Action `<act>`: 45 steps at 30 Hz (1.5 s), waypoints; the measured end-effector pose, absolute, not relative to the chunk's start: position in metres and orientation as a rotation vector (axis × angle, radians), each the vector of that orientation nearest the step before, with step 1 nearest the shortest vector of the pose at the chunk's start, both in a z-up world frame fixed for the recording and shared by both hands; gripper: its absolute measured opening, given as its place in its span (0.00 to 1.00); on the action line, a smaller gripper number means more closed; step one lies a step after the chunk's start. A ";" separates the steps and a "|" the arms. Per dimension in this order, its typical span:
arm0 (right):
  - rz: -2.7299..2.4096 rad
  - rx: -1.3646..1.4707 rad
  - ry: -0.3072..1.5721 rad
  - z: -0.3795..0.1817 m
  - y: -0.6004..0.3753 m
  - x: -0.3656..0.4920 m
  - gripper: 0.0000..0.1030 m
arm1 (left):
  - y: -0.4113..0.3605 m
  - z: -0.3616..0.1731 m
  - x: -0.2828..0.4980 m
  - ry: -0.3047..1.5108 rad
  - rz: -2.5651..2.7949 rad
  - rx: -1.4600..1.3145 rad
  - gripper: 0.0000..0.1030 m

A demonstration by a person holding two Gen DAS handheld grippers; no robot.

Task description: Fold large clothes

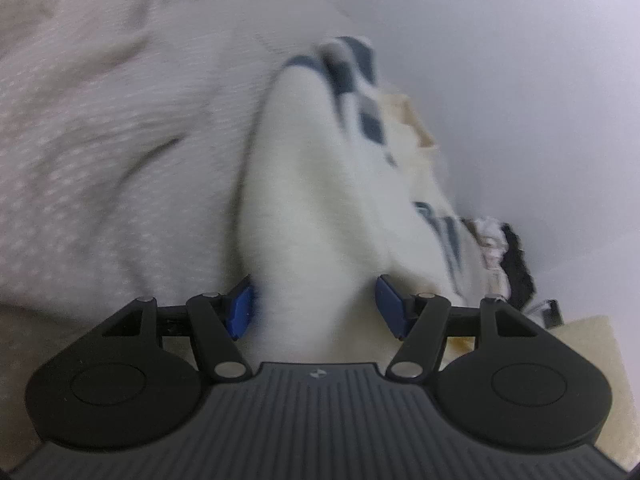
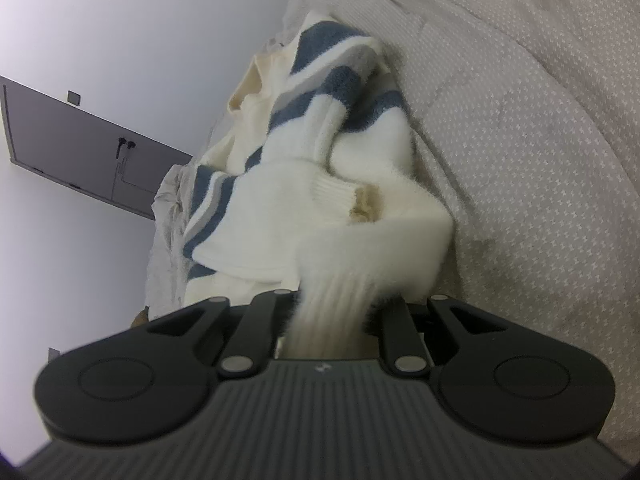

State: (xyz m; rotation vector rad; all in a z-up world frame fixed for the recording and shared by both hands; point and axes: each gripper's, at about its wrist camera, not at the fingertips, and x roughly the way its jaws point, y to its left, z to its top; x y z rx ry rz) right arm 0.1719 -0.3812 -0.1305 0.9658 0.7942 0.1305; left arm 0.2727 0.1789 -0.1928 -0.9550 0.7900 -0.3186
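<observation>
In the left wrist view, my left gripper (image 1: 316, 306) pinches a thick fold of the white sweater (image 1: 316, 184), which runs up the middle of the frame, its blue stripes toward the top. The dotted bedspread (image 1: 100, 140) fills the left side.

In the right wrist view, my right gripper (image 2: 332, 312) pinches the sweater's (image 2: 320, 184) ribbed edge at lower centre. The bedspread (image 2: 540, 160) lies right, and a grey door (image 2: 80, 136) stands at left.
</observation>
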 end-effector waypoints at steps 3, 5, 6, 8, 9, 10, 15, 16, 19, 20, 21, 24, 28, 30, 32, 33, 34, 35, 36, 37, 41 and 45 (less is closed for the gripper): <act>0.120 0.967 0.793 -0.131 -0.380 0.172 0.16 | 0.180 -0.185 0.268 0.734 -0.429 -0.986 0.67; 0.110 0.963 0.790 -0.130 -0.379 0.173 0.16 | 0.178 -0.185 0.267 0.716 -0.472 -1.002 0.67; 0.105 0.961 0.787 -0.130 -0.379 0.174 0.16 | 0.176 -0.187 0.268 0.731 -0.470 -1.002 0.67; 0.096 0.957 0.785 -0.131 -0.378 0.175 0.16 | 0.170 -0.198 0.271 0.821 -0.431 -0.985 0.67; 0.093 0.957 0.785 -0.131 -0.378 0.176 0.16 | 0.167 -0.205 0.273 0.866 -0.408 -0.978 0.67; 0.088 0.956 0.786 -0.132 -0.377 0.176 0.16 | 0.164 -0.210 0.274 0.904 -0.391 -0.973 0.67; 0.071 0.922 0.788 -0.133 -0.371 0.174 0.16 | 0.155 -0.211 0.271 0.950 -0.395 -0.903 0.66; 0.069 0.906 0.789 -0.133 -0.369 0.173 0.16 | 0.152 -0.211 0.271 0.958 -0.406 -0.892 0.66; 0.076 0.859 0.817 -0.135 -0.359 0.171 0.17 | 0.147 -0.208 0.268 0.982 -0.389 -0.832 0.51; 0.082 0.858 0.833 -0.138 -0.356 0.170 0.17 | 0.147 -0.207 0.267 0.995 -0.376 -0.824 0.43; 0.086 0.865 0.842 -0.139 -0.355 0.168 0.17 | 0.148 -0.208 0.266 1.002 -0.370 -0.833 0.31; 0.099 0.879 0.835 -0.139 -0.356 0.163 0.16 | 0.161 -0.205 0.252 0.985 -0.356 -0.856 0.17; 0.141 0.888 0.791 -0.127 -0.358 0.154 0.16 | 0.186 -0.182 0.229 0.879 -0.356 -0.917 0.15; 0.174 0.889 0.762 -0.118 -0.358 0.148 0.16 | 0.201 -0.169 0.217 0.822 -0.374 -0.944 0.15; 0.204 0.872 0.737 -0.108 -0.356 0.142 0.16 | 0.210 -0.159 0.211 0.786 -0.392 -0.978 0.14; 0.224 0.857 0.718 -0.101 -0.355 0.138 0.16 | 0.213 -0.154 0.209 0.773 -0.402 -0.998 0.14; 0.242 0.853 0.699 -0.096 -0.355 0.135 0.16 | 0.217 -0.150 0.206 0.763 -0.410 -1.016 0.14; 0.266 0.860 0.677 -0.090 -0.356 0.131 0.16 | 0.218 -0.147 0.203 0.752 -0.418 -1.027 0.14; 0.288 0.880 0.655 -0.086 -0.358 0.127 0.16 | 0.221 -0.144 0.199 0.741 -0.428 -1.038 0.14; 0.299 0.894 0.638 -0.083 -0.360 0.123 0.16 | 0.223 -0.141 0.194 0.732 -0.438 -1.051 0.14; 0.349 0.887 0.607 -0.065 -0.361 0.105 0.16 | 0.230 -0.123 0.175 0.702 -0.464 -1.052 0.14; 0.399 0.889 0.571 -0.048 -0.365 0.082 0.16 | 0.230 -0.099 0.152 0.679 -0.481 -1.021 0.14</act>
